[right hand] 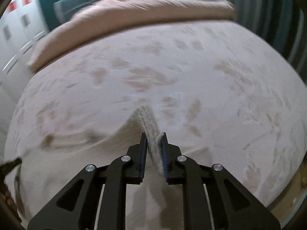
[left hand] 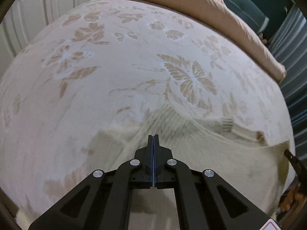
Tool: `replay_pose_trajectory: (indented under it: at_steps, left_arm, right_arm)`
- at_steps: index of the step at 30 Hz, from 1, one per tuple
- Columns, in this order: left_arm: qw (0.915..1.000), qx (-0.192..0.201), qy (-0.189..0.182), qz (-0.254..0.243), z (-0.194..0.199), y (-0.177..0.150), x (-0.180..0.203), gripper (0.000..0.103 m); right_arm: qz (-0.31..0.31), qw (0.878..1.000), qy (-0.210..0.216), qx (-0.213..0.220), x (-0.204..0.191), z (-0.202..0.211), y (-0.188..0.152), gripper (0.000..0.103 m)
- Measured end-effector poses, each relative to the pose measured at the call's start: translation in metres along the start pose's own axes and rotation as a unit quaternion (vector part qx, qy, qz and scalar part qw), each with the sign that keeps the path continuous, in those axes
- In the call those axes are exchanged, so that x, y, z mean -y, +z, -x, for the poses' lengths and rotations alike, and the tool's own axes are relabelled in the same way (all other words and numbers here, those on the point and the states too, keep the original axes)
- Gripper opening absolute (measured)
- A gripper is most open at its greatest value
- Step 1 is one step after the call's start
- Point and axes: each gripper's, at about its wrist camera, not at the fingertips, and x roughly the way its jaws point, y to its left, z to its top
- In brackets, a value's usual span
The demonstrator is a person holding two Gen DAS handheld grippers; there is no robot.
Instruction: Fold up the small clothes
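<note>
A cream knitted sweater (left hand: 201,149) lies on a bed with a pale floral bedspread (left hand: 115,72). My left gripper (left hand: 153,137) is shut, its tips over the sweater's ribbed band; nothing shows between its fingers. In the right wrist view the sweater (right hand: 76,153) spreads to the left, and my right gripper (right hand: 153,136) is shut on the sweater's ribbed hem (right hand: 147,120), which rises in a peak between the fingers. A ribbed cuff (left hand: 227,124) lies on the sweater at the right. The right gripper's tip (left hand: 293,161) shows at the left wrist view's right edge.
A folded tan duvet (left hand: 211,9) lies along the far side of the bed, also in the right wrist view (right hand: 134,11). White cabinet doors (left hand: 25,19) stand at the left. Teal furniture (left hand: 239,5) and striped curtains (left hand: 293,57) are beyond the bed.
</note>
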Motion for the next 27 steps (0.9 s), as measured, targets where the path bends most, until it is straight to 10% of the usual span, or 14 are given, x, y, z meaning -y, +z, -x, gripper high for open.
replay_pose_trajectory:
  at_steps: [5, 10, 18, 22, 25, 27]
  left_arm:
    - [0.9994, 0.005, -0.022, 0.026, 0.041, -0.036, -0.012, 0.004]
    - [0.9982, -0.001, -0.006, 0.059, 0.067, -0.076, -0.032, 0.032]
    - [0.9984, -0.007, 0.003, 0.057, 0.071, -0.096, -0.044, 0.035]
    - [0.9985, -0.005, 0.006, 0.054, 0.066, -0.097, -0.041, 0.036]
    - [0.9989, -0.007, 0.019, 0.043, 0.062, -0.098, -0.036, 0.036]
    - [0.9989, -0.007, 0.022, 0.04, 0.062, -0.099, -0.034, 0.036]
  right_arm:
    - [0.1, 0.988, 0.101, -0.055, -0.091, 0.018, -0.048, 0.015]
    - [0.157, 0.976, 0.123, -0.093, -0.151, 0.01, -0.092, 0.015]
    - [0.09, 0.996, 0.005, -0.014, -0.07, 0.036, -0.046, 0.016]
    - [0.079, 0.994, 0.07, -0.017, -0.042, 0.075, -0.048, 0.025]
    - [0.125, 0.971, 0.164, -0.124, -0.058, 0.057, -0.086, 0.027]
    - [0.167, 0.964, 0.141, -0.151, -0.059, 0.029, -0.1, 0.024]
